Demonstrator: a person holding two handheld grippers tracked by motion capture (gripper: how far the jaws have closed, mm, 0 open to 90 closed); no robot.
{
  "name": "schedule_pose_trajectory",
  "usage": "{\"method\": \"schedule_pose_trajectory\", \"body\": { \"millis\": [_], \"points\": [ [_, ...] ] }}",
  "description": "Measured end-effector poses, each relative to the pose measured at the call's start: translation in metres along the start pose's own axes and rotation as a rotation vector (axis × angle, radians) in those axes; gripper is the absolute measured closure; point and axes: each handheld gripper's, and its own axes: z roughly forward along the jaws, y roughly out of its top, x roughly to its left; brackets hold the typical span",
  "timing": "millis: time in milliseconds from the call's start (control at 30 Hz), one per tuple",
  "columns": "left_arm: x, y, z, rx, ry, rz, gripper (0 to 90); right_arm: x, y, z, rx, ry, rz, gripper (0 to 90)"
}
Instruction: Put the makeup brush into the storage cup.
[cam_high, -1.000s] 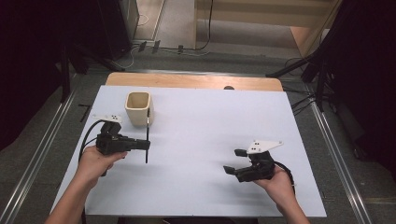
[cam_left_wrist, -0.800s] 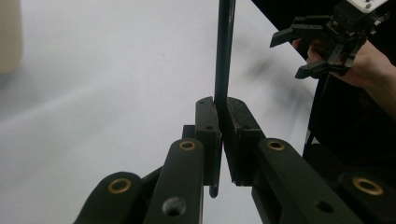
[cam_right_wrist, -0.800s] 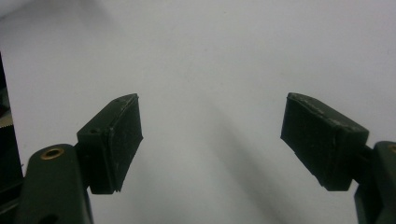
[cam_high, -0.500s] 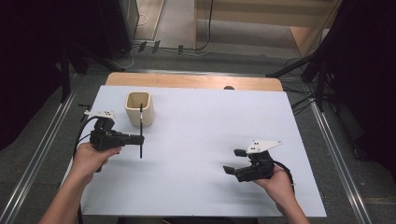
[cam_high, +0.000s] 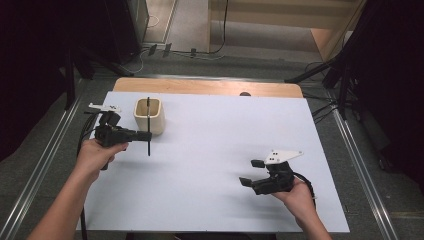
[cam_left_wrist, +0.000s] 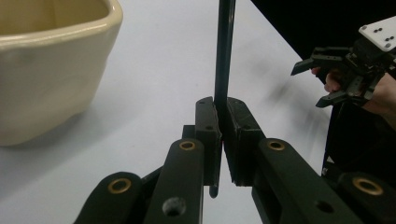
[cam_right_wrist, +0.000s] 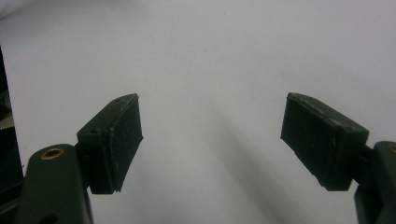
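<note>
My left gripper (cam_high: 145, 135) is clamping a thin dark rod (cam_high: 148, 125) upright between fully closed jaws, just beside the cream cup (cam_high: 150, 116) near the surface's far left corner. My right gripper (cam_high: 252, 172) is resting wide open, holding nothing, near the right edge.

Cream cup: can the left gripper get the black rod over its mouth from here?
Probably yes. The left gripper holds the black rod upright right beside the cream cup, whose mouth is open, with nothing between them.

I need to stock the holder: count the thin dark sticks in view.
1. The thin dark stick is clamped upright in the left gripper, beside the cream square cup; the cup's inside is partly hidden.
</note>
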Motion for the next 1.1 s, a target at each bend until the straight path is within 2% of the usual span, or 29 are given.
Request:
{"method": "schedule_pose_trajectory", "body": {
  "millis": [433, 633, 867, 1100],
  "points": [
    [0.006, 0.023, -0.007, -0.022, 0.02, 0.023, 84.9, 0.0, 0.0, 0.001, 0.003, 0.004, 0.003, 21.4],
    [0.007, 0.035, -0.013, -0.056, 0.001, 0.02, 84.9, 0.0, 0.0, 0.0, 0.003, 0.004, 0.005, 21.4],
    [0.009, 0.053, -0.025, -0.084, 0.039, 0.028, 84.9, 0.0, 0.0, 0.001, 0.008, 0.006, 0.013, 21.4],
    [0.009, 0.069, -0.027, -0.112, 0.081, 0.032, 84.9, 0.001, 0.0, 0.001, 0.002, 0.006, 0.009, 21.4]
  ]
}}
